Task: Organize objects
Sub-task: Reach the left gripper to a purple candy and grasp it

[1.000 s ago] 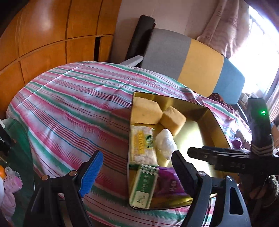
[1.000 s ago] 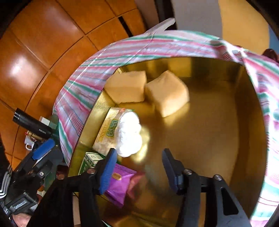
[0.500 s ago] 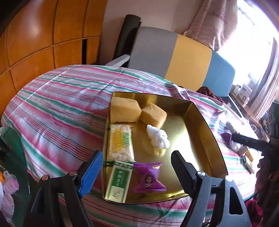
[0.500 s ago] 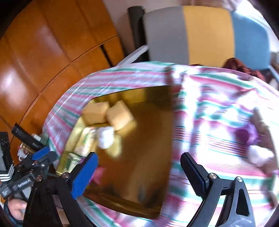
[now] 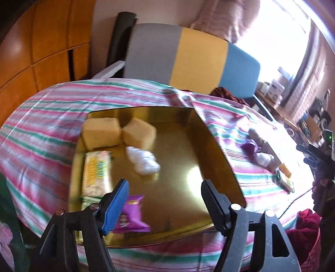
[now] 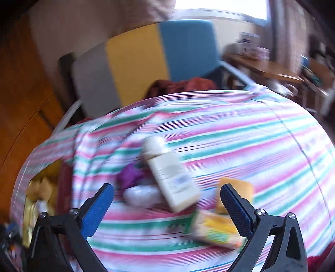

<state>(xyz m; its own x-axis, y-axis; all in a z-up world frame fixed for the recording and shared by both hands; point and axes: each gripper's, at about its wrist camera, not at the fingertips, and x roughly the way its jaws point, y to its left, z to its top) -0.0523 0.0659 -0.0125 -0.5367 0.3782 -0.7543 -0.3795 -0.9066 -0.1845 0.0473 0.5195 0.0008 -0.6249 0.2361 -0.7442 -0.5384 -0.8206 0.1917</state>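
Gold tray (image 5: pixel 213 150) holds six items; your right claw (image 6: pixel 167 207), just opening wide and empty, hovers over the white bottle (image 6: pixel 170 177) right of it. Pick that next.

Left claw (image 5: pixel 165 200) closing, empty.

I see a striped cloth (image 5: pixel 52 125) over the tabletop, a grey, yellow and blue chair back (image 5: pixel 188 54) behind it, orange wood panelling (image 5: pixel 41 52) on the left, and bright window light (image 5: pixel 276 31) past pink curtains (image 5: pixel 226 18)
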